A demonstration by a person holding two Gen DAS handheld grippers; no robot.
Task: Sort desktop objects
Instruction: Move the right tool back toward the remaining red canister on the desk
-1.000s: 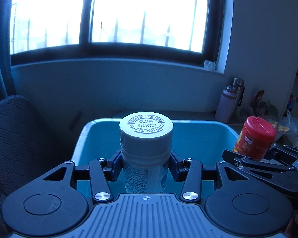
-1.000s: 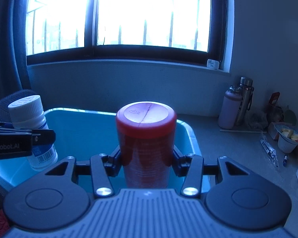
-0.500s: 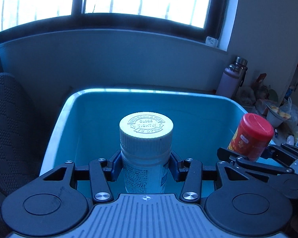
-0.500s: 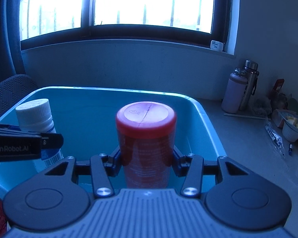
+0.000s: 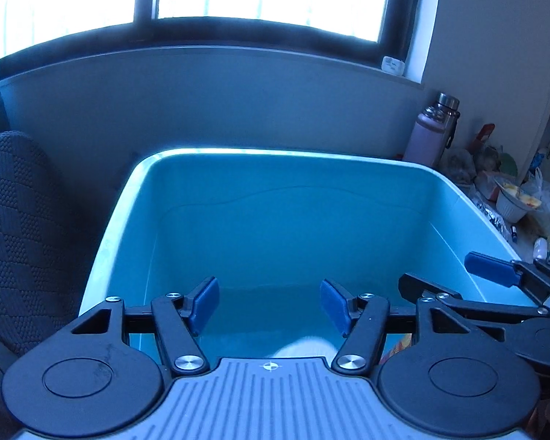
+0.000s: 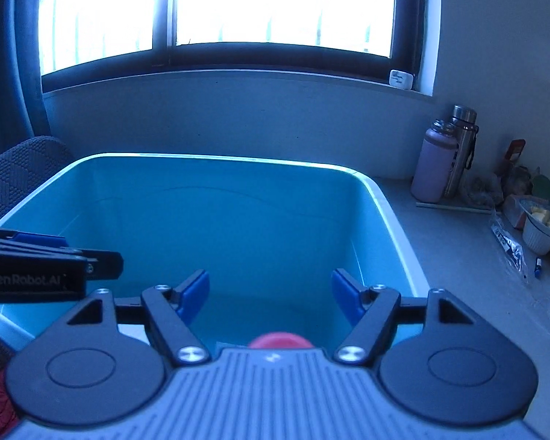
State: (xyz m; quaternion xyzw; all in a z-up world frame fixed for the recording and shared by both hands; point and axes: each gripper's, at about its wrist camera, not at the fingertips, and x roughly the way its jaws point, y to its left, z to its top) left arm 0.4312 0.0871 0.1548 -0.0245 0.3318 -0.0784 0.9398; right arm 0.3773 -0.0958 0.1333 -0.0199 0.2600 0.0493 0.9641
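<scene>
A large teal plastic bin (image 5: 275,157) fills both views; its rim also shows in the right wrist view (image 6: 216,158). My left gripper (image 5: 269,302) is open and empty above the bin. Below it, the white bottle's cap (image 5: 306,348) peeks out, blurred. My right gripper (image 6: 269,297) is open and empty over the bin. The red jar's lid (image 6: 278,341) shows just below it. The right gripper (image 5: 458,278) appears at the right of the left wrist view, and the left gripper (image 6: 36,264) at the left of the right wrist view.
A pink bottle (image 6: 434,161) and a steel flask (image 6: 462,146) stand on the grey desk (image 6: 458,256) right of the bin. A white cup of food (image 6: 541,227), packets and a pen lie further right. A dark chair back (image 5: 22,234) stands left of the bin.
Both grippers opened. The white bottle left the left gripper and the red jar left the right gripper; both dropped low into the bin. Both views tilted further down over the bin.
</scene>
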